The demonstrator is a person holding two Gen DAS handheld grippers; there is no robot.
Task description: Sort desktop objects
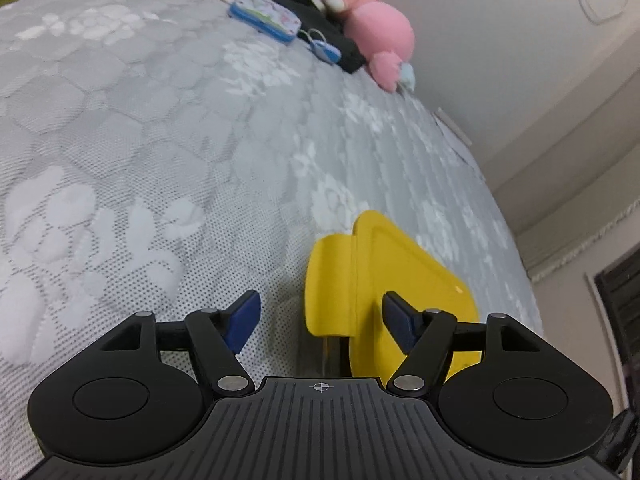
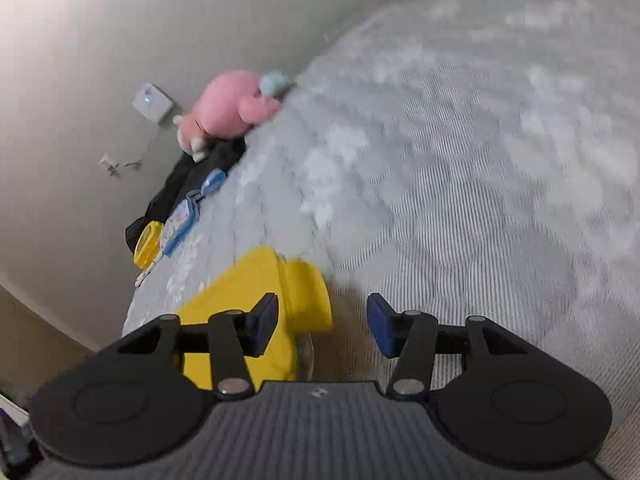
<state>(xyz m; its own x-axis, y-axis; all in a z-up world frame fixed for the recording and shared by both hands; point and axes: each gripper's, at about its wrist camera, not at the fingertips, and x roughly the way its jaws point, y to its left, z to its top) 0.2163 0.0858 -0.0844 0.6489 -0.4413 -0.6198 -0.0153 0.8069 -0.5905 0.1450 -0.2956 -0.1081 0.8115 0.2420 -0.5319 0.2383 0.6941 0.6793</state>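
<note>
Both grippers, left and right, spread open, holding nothing | I flank yellow lid | far items unsorted

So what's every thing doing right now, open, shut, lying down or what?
Big yellow plastic lid with side flaps: lying on the grey mattress, not gripped.
Left gripper: open, holding nothing.
Right gripper: open, holding nothing.
Pink plush toy: lying on its side.
Blue-edged flat case: shut.
</note>
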